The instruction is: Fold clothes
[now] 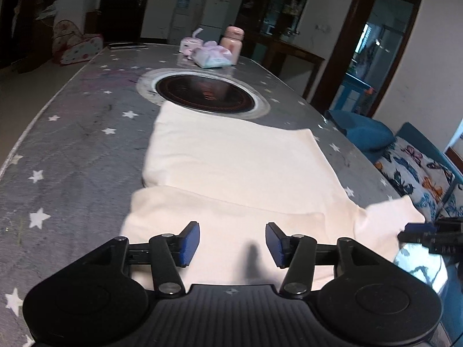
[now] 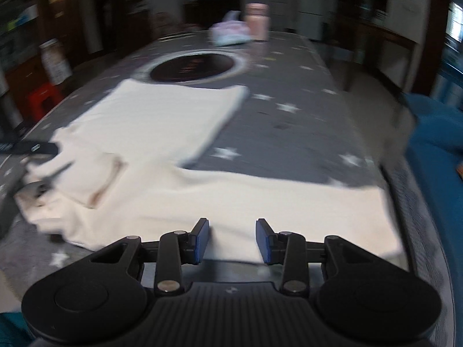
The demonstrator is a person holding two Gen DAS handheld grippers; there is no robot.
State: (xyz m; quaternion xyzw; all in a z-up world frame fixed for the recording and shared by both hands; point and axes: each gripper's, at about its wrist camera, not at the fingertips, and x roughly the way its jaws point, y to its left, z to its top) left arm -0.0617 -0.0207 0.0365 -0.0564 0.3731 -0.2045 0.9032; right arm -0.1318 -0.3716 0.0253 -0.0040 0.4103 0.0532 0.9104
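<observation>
Cream cloth, your shirt (image 1: 231,159) lies partly folded on the starred surface (image 1: 72,144): light, limp, slides easily. Pinch a hem corner, not the middle. Left hand-held gripper (image 1: 232,244) and right hand-held gripper (image 2: 232,241) hover apart-jawed, empty.

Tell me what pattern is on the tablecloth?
White stars on grey, all over the tablecloth. The left wrist view shows it best.

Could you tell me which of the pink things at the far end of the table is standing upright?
The pink flask: a tall cylinder with a lid, standing upright. The tissue pack beside it lies flat and crumpled.
</observation>
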